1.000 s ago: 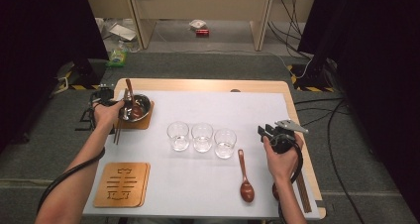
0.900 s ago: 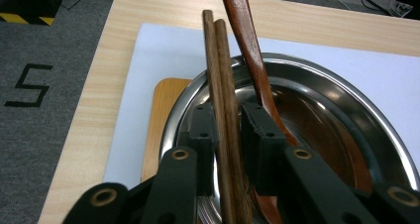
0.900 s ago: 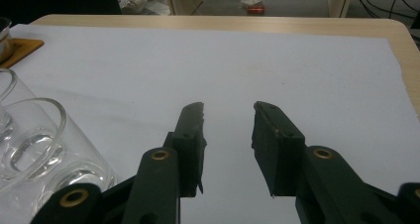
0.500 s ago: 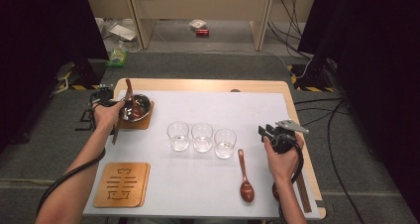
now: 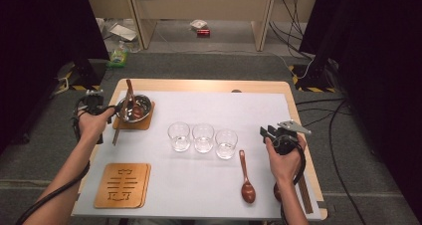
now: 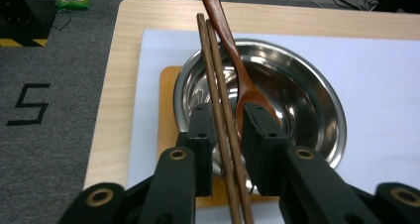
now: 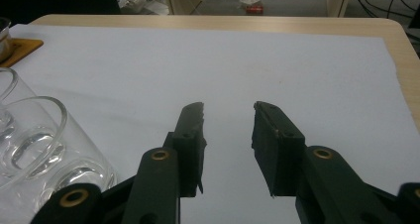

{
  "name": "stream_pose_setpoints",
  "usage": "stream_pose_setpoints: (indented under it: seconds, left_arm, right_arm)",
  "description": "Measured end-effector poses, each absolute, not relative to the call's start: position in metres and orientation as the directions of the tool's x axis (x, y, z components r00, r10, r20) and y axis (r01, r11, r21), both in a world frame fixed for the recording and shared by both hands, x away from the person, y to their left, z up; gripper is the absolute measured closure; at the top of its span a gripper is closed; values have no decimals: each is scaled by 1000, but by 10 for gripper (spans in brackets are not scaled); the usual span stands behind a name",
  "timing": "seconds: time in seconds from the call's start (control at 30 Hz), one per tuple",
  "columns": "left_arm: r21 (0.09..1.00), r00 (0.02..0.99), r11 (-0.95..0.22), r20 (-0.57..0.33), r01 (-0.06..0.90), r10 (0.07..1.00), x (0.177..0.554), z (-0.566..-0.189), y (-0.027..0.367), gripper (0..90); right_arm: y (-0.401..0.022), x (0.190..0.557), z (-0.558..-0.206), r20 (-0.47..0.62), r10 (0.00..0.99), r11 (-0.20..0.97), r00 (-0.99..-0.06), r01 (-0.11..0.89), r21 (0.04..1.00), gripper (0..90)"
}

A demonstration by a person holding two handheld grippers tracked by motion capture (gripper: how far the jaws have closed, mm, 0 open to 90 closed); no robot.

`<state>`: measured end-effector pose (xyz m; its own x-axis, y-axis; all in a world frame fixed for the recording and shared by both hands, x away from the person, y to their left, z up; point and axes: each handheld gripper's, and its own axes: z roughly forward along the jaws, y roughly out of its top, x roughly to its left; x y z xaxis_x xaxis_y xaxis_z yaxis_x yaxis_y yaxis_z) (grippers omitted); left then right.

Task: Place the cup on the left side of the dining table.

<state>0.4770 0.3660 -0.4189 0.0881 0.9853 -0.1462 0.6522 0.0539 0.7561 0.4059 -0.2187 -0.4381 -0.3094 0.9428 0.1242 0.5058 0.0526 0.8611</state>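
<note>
Grey carpet and dark curtains ring my wooden surface (image 5: 209, 85), most of it under a white sheet (image 5: 209, 185) that stops just short of the wooden edges at the top, left and right of the high view. Open sheet runs across the upper middle and the lower middle of that frame; the right gripper view has bare sheet all the way to the far wooden edge.

At the lower left of the high view lies a carved wooden coaster (image 5: 123, 185). Three empty glasses (image 5: 202, 137) stand in a row at the centre, close side by side. A steel bowl (image 5: 135, 108) sits on a second coaster (image 5: 144, 124) at the upper left, near the sheet's left edge. A brown spoon (image 5: 246, 180) lies on the sheet at the lower right.

My left tongs (image 6: 228, 130) come in over the bowl's near rim. A pair of chopsticks (image 6: 218, 115) runs between their two jaws, which have just been closing and now stand narrow around the sticks; whether the pads press them I cannot tell. Another wooden spoon (image 6: 233, 60) lies in the bowl, just right of the chopsticks.

My right tongs (image 7: 228, 130) hang half open over bare sheet, holding nothing, right of the glasses and well apart from the bowl.
</note>
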Motion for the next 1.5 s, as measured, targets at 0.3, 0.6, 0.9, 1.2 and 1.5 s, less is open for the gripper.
stream_pose_setpoints:
  seconds: [0.3, 0.6, 0.9, 1.2, 1.5]
  left_arm:
    - [730, 117, 0, -110, 683, 987, 447, -433, 383, 832]
    - [701, 176, -43, -119, 712, 977, 434, -450, 378, 852]
    - [683, 228, -102, -96, 723, 969, 432, -452, 368, 873]
    - [676, 261, -126, -103, 726, 960, 435, -454, 353, 869]
    - [664, 293, -150, -109, 733, 950, 442, -457, 331, 866]
  right_arm:
    - [-219, 404, -436, 128, 943, 48, -308, 505, 862, 651]
    - [-222, 403, -436, 128, 945, 43, -302, 501, 864, 651]
    - [-222, 403, -437, 133, 945, 38, -299, 505, 862, 651]
    - [-223, 403, -437, 132, 946, 37, -296, 505, 863, 651]
    - [-224, 402, -437, 132, 947, 35, -294, 503, 864, 651]
